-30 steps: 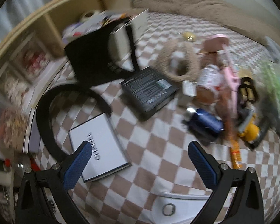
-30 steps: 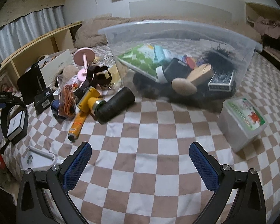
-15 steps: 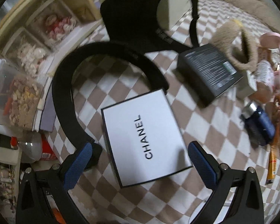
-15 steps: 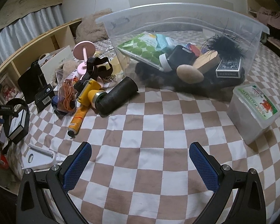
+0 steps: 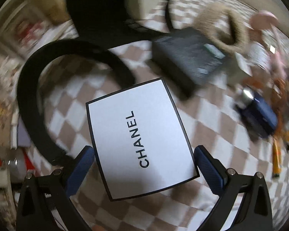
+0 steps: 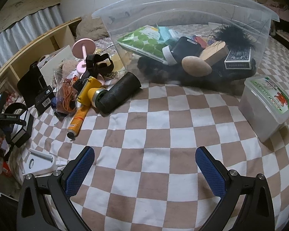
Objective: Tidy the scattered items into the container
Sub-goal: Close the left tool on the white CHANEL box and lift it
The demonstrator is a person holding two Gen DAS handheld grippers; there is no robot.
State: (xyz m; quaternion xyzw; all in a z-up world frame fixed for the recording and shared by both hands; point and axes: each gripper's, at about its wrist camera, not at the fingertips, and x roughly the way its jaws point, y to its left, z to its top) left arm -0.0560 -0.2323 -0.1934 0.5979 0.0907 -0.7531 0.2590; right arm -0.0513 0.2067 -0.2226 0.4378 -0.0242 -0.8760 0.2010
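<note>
The left gripper [image 5: 144, 165] is hovering spread wide around a white box [image 5: 140, 136] lying on the checkered bed, nothing grasped. The right gripper [image 6: 144, 170] is waiting, likewise released. The clear container [image 6: 183, 9] is partly filled; a pile [image 6: 90, 88] remains outside.

Dim indoor light; my left view smears with motion blur toward its edges, my right stays sharp, fisheye-bent.
</note>
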